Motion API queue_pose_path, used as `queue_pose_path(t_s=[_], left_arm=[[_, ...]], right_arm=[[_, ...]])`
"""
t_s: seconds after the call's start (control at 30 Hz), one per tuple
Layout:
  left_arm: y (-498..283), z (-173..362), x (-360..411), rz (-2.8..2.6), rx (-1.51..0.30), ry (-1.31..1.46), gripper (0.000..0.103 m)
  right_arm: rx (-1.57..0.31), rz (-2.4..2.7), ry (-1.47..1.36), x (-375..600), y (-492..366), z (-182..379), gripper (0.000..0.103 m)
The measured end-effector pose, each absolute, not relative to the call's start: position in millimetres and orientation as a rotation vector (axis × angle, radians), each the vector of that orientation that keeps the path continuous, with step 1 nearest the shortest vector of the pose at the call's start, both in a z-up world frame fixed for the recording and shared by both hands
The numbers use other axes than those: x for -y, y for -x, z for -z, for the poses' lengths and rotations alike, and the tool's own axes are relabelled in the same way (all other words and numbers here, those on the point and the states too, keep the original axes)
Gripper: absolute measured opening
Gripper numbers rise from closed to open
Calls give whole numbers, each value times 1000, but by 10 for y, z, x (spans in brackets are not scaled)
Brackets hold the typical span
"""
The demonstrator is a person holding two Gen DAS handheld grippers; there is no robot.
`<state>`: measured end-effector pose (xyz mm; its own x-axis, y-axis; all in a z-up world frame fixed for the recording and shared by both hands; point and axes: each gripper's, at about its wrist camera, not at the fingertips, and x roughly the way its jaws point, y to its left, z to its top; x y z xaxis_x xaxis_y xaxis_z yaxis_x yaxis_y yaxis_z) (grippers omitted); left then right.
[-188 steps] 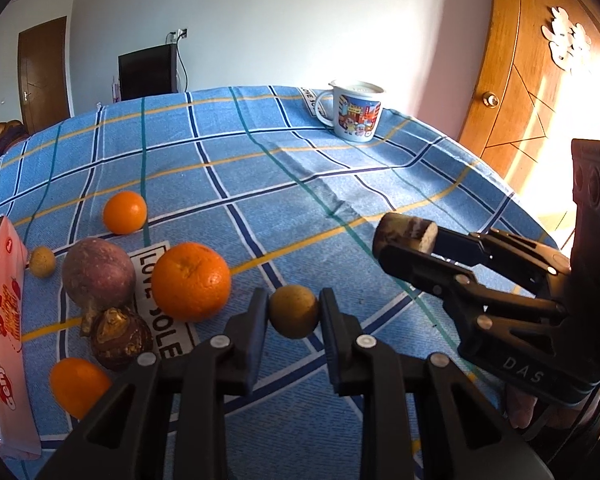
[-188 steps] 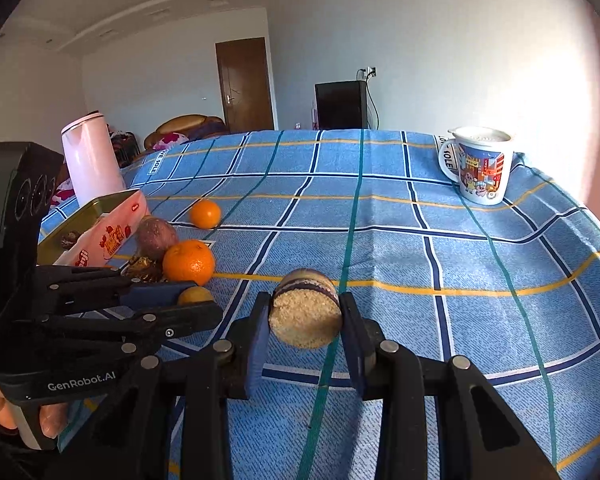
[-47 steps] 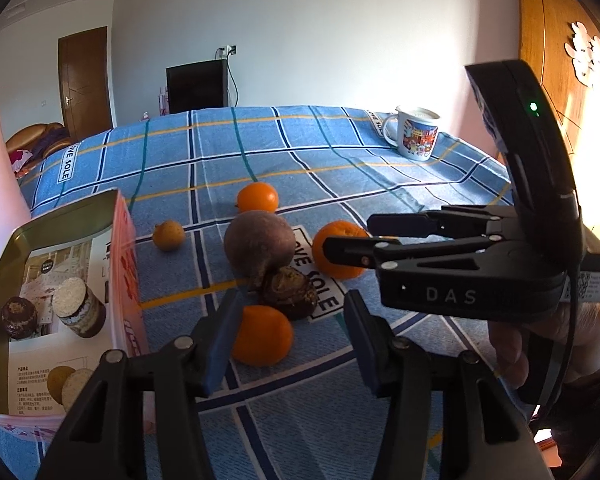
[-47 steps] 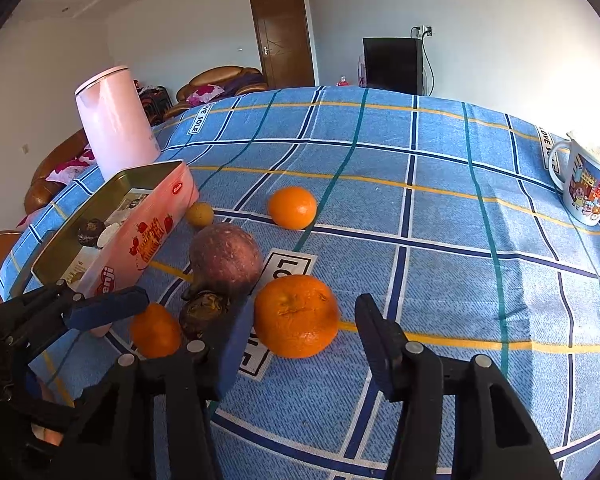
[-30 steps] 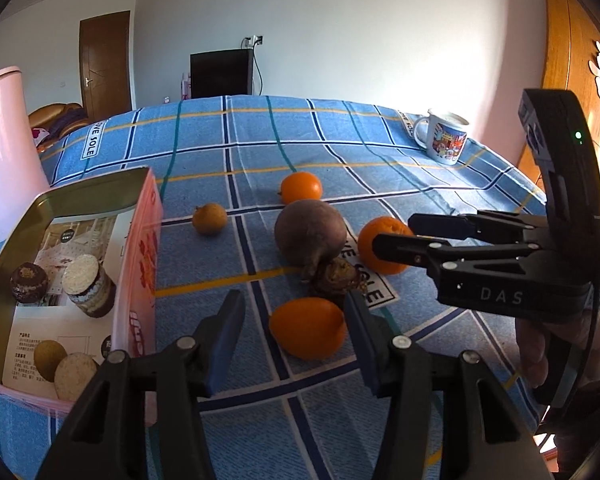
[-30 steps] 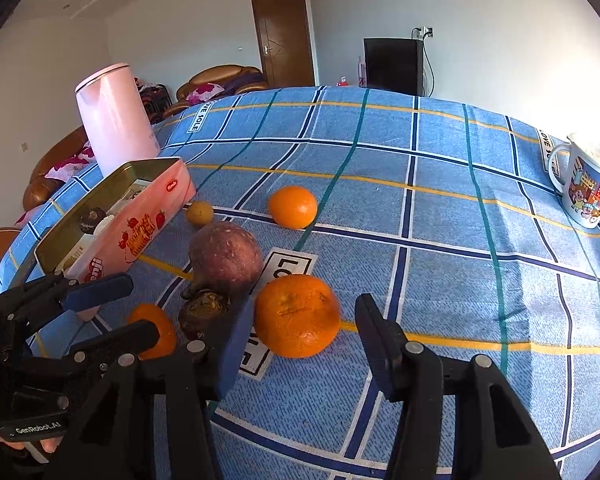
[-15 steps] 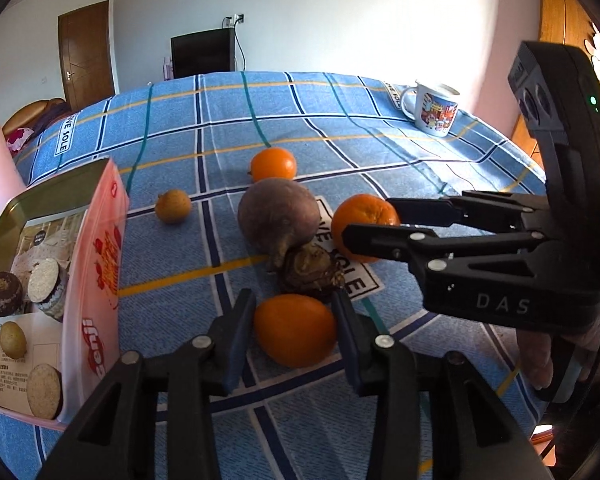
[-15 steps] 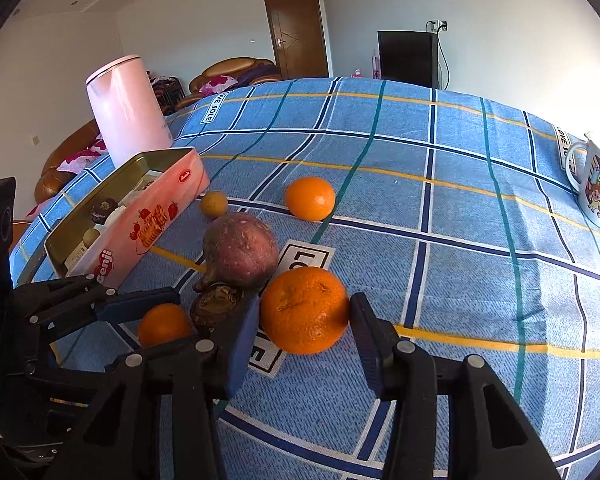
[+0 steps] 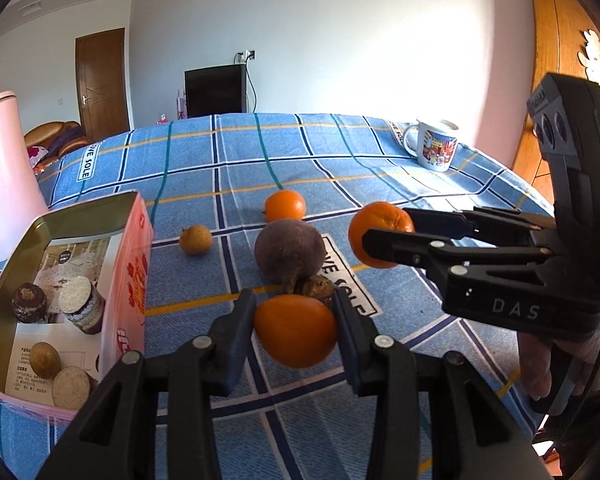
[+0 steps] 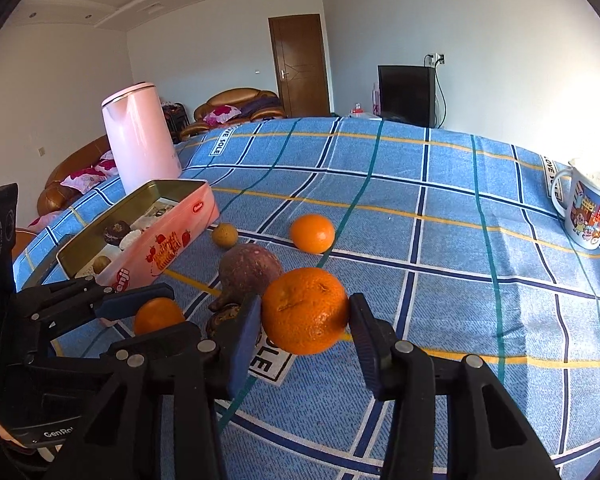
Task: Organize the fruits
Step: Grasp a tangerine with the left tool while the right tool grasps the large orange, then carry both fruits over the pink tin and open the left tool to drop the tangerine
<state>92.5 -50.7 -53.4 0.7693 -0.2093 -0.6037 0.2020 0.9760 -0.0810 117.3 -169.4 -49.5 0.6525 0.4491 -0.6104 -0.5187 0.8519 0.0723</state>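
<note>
My left gripper (image 9: 295,330) is shut on a smooth orange fruit (image 9: 296,330) and holds it just above the blue checked tablecloth; it also shows in the right wrist view (image 10: 158,316). My right gripper (image 10: 305,322) is shut on a large dimpled orange (image 10: 305,310), lifted off the cloth; it also shows in the left wrist view (image 9: 380,232). On the cloth lie a dark purple round fruit (image 9: 290,250), a small dark brown fruit (image 9: 314,286), a small orange (image 9: 285,205) and a small tan fruit (image 9: 196,239).
An open pink tin (image 9: 136,280) with several snacks stands at the left. A pink kettle (image 10: 140,140) is behind it. A printed mug (image 10: 588,210) stands far right near the table's edge.
Both grippers have closed on their oranges and lifted them a little. Earlier both were open around the fruit on the cloth.
</note>
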Motion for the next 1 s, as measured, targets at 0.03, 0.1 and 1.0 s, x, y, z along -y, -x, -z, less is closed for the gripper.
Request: queue_pose_path(t_s=[0.03, 0.1, 1.0], left_arm=[[-915, 527, 499, 221, -649, 17, 41], [-906, 515, 490, 213, -633, 22, 41], [-677, 345, 445, 133, -451, -6, 41]], right_arm=[[-647, -554, 111, 1701, -1153, 479, 47], [-620, -555, 109, 1716, -1113, 449, 47], [-379, -568, 104, 1821, -737, 255, 47]])
